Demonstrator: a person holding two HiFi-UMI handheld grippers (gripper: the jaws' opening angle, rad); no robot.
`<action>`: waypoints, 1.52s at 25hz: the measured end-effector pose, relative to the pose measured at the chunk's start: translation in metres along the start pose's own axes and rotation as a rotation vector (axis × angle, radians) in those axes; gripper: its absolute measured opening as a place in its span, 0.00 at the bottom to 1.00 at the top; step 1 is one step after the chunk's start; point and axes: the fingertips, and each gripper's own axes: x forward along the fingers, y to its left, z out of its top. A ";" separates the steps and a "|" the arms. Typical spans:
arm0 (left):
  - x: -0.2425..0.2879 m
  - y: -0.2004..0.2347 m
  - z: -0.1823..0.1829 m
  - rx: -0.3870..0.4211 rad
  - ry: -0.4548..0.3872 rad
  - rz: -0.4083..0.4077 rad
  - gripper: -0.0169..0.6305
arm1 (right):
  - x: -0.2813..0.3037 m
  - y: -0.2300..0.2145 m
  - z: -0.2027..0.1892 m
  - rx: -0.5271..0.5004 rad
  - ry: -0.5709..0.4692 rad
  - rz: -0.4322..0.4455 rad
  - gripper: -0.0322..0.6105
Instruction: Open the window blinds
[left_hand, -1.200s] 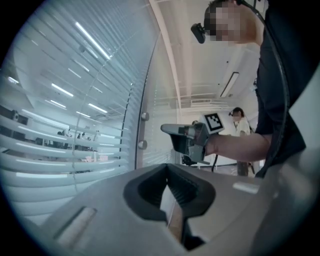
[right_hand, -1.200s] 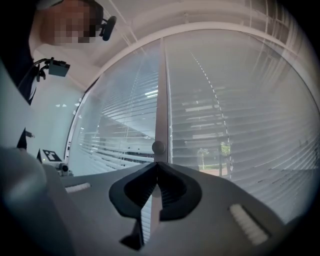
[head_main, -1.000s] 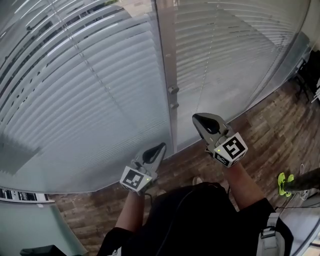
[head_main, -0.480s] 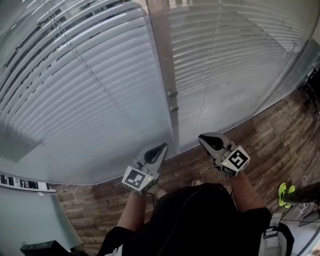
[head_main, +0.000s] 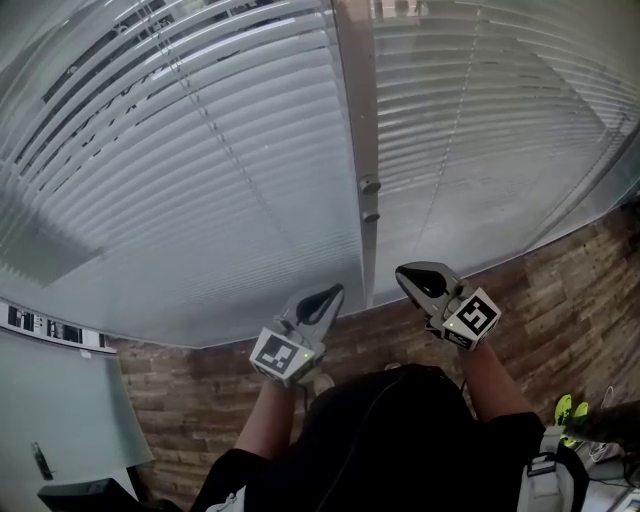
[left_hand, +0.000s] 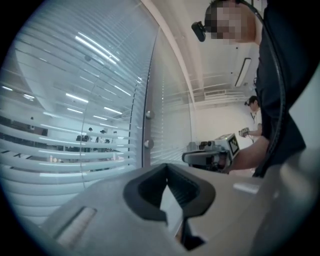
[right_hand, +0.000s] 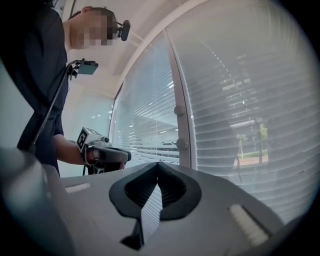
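White slatted blinds (head_main: 200, 180) hang behind curved glass, in a left panel and a right panel (head_main: 480, 130). A metal post (head_main: 355, 100) with two round knobs (head_main: 370, 185) stands between them. My left gripper (head_main: 335, 292) is shut and empty, pointing at the foot of the post. The right gripper (head_main: 403, 270) is also shut and empty, just right of the post. Neither touches the glass or a knob. In the left gripper view my left gripper (left_hand: 166, 165) faces the blinds (left_hand: 65, 125) and knobs (left_hand: 148, 114). The right gripper (right_hand: 157, 163) faces the blinds (right_hand: 240, 100) in its own view.
Brown wood-plank floor (head_main: 560, 290) runs along the foot of the glass. A frosted glass panel (head_main: 60, 400) stands at lower left. Something yellow-green (head_main: 568, 410) lies on the floor at lower right. Another person (left_hand: 254, 115) stands far off in the room.
My right gripper has come down and now sits level with the left one. The left gripper has hardly moved. The head view has swung, so the post sits further right.
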 end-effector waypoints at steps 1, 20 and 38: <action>-0.001 0.003 0.000 0.004 -0.003 0.010 0.03 | 0.004 0.003 0.001 -0.003 0.000 0.017 0.06; -0.009 0.015 0.018 0.007 -0.013 0.054 0.03 | 0.038 0.014 0.023 -0.027 -0.010 0.116 0.06; -0.013 0.013 0.021 0.008 -0.006 0.017 0.03 | 0.039 0.024 0.023 -0.051 0.006 0.089 0.06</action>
